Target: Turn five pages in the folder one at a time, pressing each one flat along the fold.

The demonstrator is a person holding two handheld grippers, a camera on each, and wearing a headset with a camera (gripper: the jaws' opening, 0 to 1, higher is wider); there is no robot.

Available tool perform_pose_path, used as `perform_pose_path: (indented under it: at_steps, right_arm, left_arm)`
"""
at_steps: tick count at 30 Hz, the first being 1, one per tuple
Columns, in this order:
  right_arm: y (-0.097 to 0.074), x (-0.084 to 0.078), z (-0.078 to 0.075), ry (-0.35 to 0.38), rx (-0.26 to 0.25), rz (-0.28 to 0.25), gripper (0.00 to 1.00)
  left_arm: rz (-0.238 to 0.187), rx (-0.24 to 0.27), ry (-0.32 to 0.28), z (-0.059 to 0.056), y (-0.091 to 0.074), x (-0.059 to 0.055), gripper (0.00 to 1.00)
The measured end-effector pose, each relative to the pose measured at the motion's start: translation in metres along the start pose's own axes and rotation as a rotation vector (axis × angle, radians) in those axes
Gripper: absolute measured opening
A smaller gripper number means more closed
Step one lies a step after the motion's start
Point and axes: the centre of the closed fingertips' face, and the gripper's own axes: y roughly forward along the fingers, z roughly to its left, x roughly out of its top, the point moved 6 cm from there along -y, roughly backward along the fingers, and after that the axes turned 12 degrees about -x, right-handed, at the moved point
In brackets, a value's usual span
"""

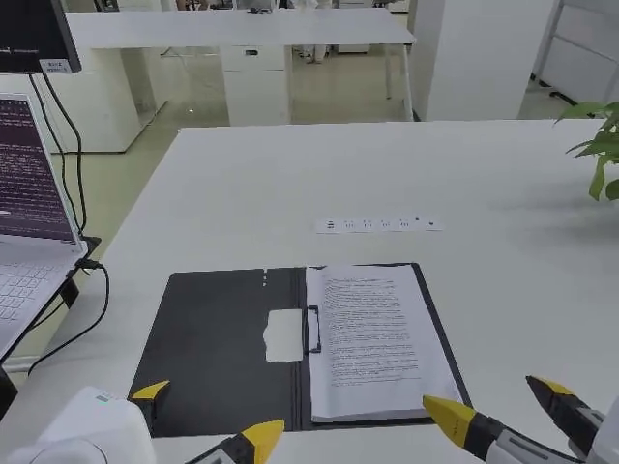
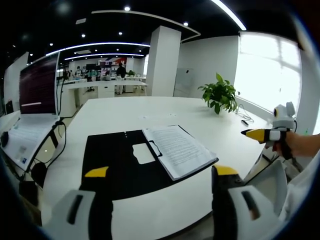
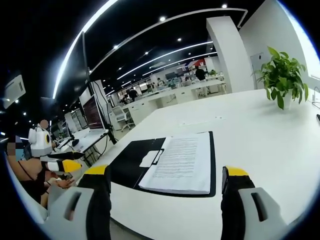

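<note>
In the head view the open folder [image 1: 213, 338] is seen flat on the white table [image 1: 387, 164], its pages [image 1: 372, 333] stacked on the right half, with the left gripper [image 1: 206, 414] and right gripper [image 1: 493, 401] held near its front edge, both spread wide and empty. In the left gripper view the folder is framed between the parted jaws; in the right gripper view the pages are seen ahead, untouched
</note>
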Motion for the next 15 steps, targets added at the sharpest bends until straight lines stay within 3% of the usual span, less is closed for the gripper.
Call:
perform_pose_path:
  at_steps: [15]
  right_arm:
    - [-0.0025,-0.0004,-0.0032,0.023,-0.010,-0.004,0.90]
  left_arm:
    - [0.006,-0.018,0.006,-0.0017,0.0075,0.0000,0.82]
